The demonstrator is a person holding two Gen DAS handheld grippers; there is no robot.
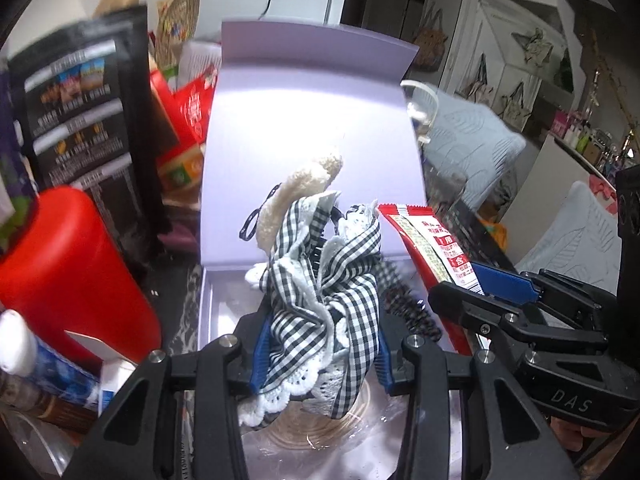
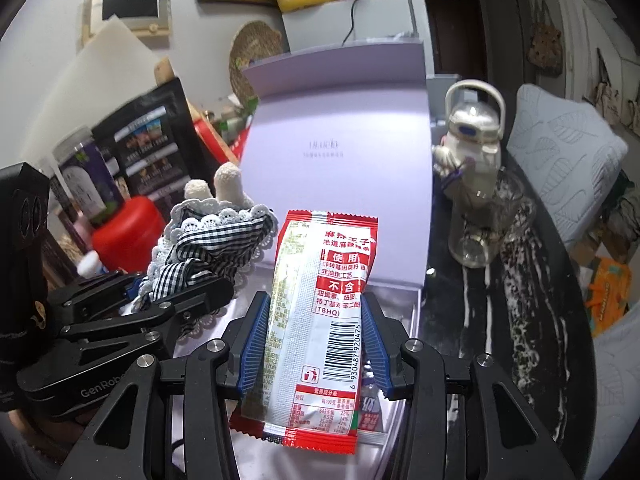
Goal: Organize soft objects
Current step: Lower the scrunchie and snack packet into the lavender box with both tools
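**Operator:** Starting at my left. My left claw (image 1: 320, 354) is squeezed tight on a checked cloth bundle (image 1: 324, 292) with white lace trim; its blue pads (image 1: 262, 354) press both sides of the cloth. A cream knitted piece (image 1: 298, 196) sticks up from the top of that bundle.

**Partner:** Where is it against the lavender box (image 1: 312, 120)?

**Operator:** Over the box's open tray, in front of the raised lid. The bundle hangs between the fingers, above the tray floor. Left of the box stand a red canister (image 1: 68, 264) and a black printed pouch (image 1: 80, 128).

**Partner:** And the right side?

**Operator:** My right claw (image 2: 316, 344) is partly closed on a red-and-white snack packet (image 2: 320, 312), gripped across its middle, barcode facing me. The packet stands nearly upright, its top edge against the lid, its bottom edge below the fingers over the tray.

**Partner:** How do the two sit together?

**Operator:** Side by side over the box, the packet just right of the cloth bundle. Right of the box, on the dark desk (image 2: 520, 320), a clear glass (image 2: 484, 228) stands before a white kettle (image 2: 474, 136).
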